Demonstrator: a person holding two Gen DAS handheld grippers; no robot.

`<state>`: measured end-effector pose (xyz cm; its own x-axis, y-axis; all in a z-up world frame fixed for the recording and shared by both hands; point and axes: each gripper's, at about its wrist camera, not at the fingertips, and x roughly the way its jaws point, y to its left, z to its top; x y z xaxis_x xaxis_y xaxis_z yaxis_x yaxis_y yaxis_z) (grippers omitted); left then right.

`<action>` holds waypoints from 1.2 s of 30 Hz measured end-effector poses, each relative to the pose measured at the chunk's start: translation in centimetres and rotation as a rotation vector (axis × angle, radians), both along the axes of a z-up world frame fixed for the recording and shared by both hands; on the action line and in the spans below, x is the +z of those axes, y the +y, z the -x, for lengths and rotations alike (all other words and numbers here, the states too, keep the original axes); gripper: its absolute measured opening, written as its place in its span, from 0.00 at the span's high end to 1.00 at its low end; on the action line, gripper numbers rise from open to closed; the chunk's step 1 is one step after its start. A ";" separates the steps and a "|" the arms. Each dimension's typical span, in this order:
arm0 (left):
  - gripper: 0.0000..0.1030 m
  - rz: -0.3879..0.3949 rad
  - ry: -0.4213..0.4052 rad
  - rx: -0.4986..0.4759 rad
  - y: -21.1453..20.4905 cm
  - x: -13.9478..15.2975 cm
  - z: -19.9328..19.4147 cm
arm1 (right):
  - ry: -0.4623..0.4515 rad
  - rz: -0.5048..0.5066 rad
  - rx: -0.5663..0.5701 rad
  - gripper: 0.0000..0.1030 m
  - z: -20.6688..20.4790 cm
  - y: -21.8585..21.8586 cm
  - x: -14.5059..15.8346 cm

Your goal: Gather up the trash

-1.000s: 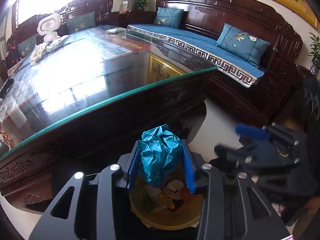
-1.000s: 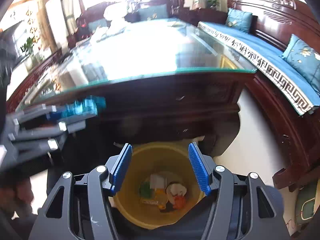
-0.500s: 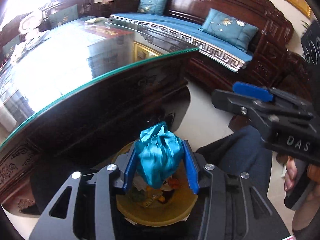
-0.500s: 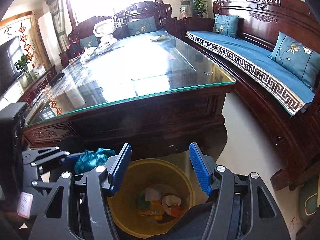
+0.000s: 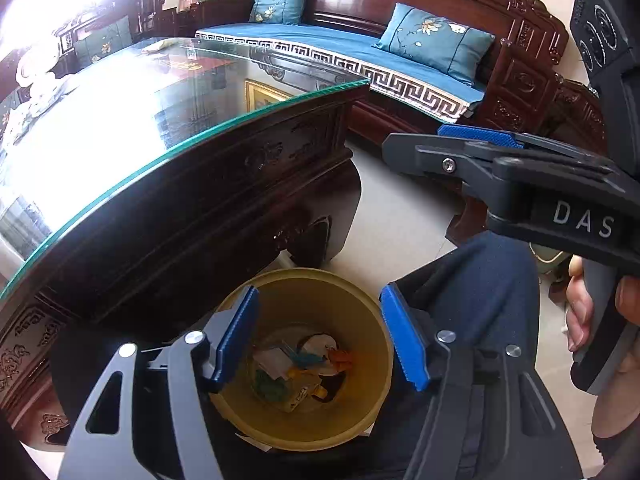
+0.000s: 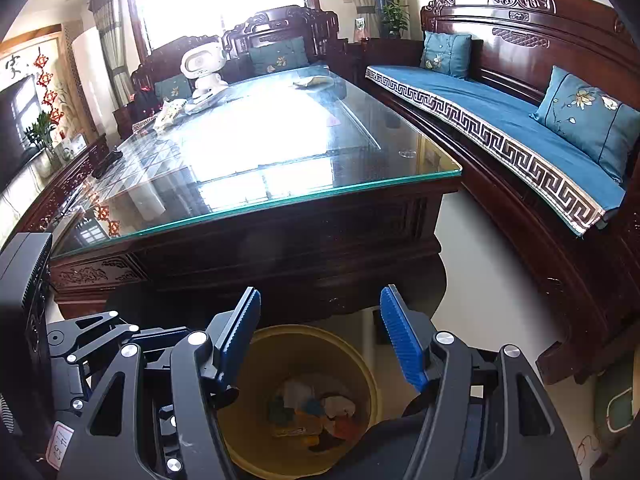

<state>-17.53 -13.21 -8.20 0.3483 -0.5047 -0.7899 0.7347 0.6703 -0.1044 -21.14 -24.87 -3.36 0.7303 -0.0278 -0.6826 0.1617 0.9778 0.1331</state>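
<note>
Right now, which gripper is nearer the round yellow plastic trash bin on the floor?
Left. The left gripper hangs directly over the round yellow plastic trash bin, jaws opening with nothing between them. The right gripper hangs open beside it, apparently higher and nearer the bin's edge.

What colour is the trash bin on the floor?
Yellow; the trash bin shows best in the left wrist view.

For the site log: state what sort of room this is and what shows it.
Most likely a home living room, traditionally furnished: a carved dark-wood sofa bench with blue cushions, a glass-topped carved coffee table, and framed art on the walls. A yellow waste bin with scraps stands beside the table.
</note>
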 end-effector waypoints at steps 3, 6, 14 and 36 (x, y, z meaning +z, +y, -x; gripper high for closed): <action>0.33 0.020 -0.012 0.038 0.7 0.6 -0.7 | -0.005 -0.004 0.026 0.40 -0.4 0.8 0.3; 0.27 0.054 -0.036 0.116 2.4 1.8 -2.1 | -0.023 0.003 0.050 0.40 -1.0 1.6 1.1; 0.23 0.086 -0.141 0.338 7.0 5.2 -6.8 | -0.099 0.070 0.133 0.38 -5.7 5.6 4.4; 0.04 0.030 -0.246 0.661 15.9 8.3 -23.8 | -0.129 0.055 0.319 0.21 -27.1 14.4 6.5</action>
